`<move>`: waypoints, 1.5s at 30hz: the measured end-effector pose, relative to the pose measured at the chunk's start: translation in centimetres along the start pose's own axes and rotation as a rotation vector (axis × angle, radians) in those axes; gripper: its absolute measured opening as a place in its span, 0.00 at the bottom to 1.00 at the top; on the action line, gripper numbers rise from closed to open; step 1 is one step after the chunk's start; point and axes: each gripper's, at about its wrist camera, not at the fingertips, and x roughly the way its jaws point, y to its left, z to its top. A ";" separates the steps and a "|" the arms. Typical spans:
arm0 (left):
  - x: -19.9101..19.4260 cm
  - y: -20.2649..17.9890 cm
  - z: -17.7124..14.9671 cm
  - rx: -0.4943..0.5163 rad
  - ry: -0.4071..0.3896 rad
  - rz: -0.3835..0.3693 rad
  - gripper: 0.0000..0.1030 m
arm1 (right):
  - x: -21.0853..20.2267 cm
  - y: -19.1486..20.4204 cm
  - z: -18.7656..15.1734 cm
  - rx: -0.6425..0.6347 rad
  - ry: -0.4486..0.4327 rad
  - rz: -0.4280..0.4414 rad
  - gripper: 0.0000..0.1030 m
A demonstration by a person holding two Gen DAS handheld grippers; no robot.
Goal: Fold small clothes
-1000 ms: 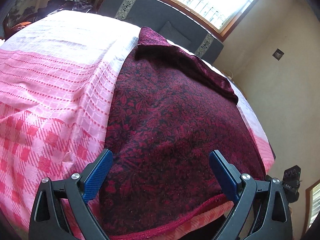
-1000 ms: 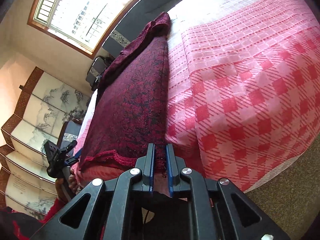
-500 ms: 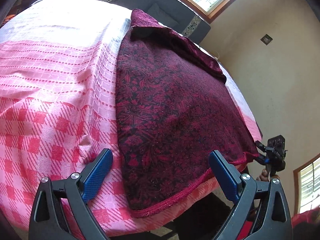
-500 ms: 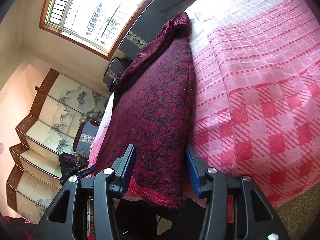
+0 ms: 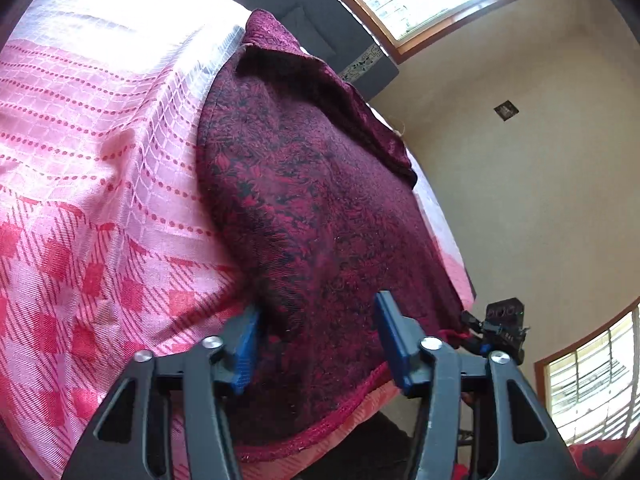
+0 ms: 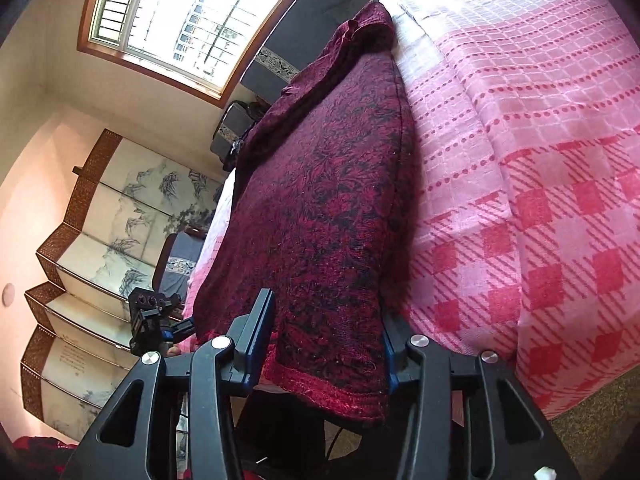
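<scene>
A: Maroon garment (image 5: pixel 320 208) lies on the bed (image 5: pixel 88 168), long axis running away from both tongs.

B: Yep, left tongs (image 5: pixel 316 344) and right tongs (image 6: pixel 326 336) each straddle a near hem corner, both closing, neither clamped yet.

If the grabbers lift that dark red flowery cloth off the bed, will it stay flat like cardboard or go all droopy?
Probably droopy. The dark red cloth already bends over the edge of the bed and hangs down, so it looks soft. Its far end lies in folds, so it likely bunches easily. The left gripper and right gripper are closing around its near corners, so the middle would likely sag between them.
</scene>
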 end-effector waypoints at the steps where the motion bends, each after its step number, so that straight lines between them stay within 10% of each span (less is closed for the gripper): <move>1: 0.3 -0.1 -0.4 0.029 0.003 0.064 0.17 | 0.1 0.1 -0.1 0.000 0.002 -0.009 0.31; 3: 0.3 -0.6 -0.7 0.071 -0.012 0.112 0.14 | 0.5 0.3 -0.1 -0.019 0.013 -0.044 0.16; 7: 0.5 -2.3 -0.8 0.142 0.001 0.188 0.15 | 1.0 0.7 -0.2 -0.048 0.017 -0.067 0.14; 14: 1.0 -2.8 -0.6 0.113 -0.017 0.081 0.84 | 0.9 0.1 0.1 -0.012 -0.003 -0.031 0.33; 16: 1.0 -2.3 -0.6 0.080 -0.032 0.057 0.85 | 1.1 0.4 0.2 -0.022 0.002 -0.038 0.34; 18: 1.2 -2.5 -0.7 0.097 -0.037 0.077 0.69 | 1.5 0.8 0.2 -0.041 0.007 -0.055 0.32; 20: 2.4 -2.2 -0.9 0.085 0.036 0.128 0.09 | 2.2 0.8 0.0 -0.047 0.030 -0.076 0.10; 29: -0.9 -3.7 -0.9 0.044 -0.122 0.101 0.09 | 0.7 0.1 0.4 0.012 -0.045 0.063 0.09; 45: -1.0 -4.6 -0.9 0.084 -0.136 0.140 0.09 | -0.8 0.8 0.4 0.013 -0.087 0.115 0.09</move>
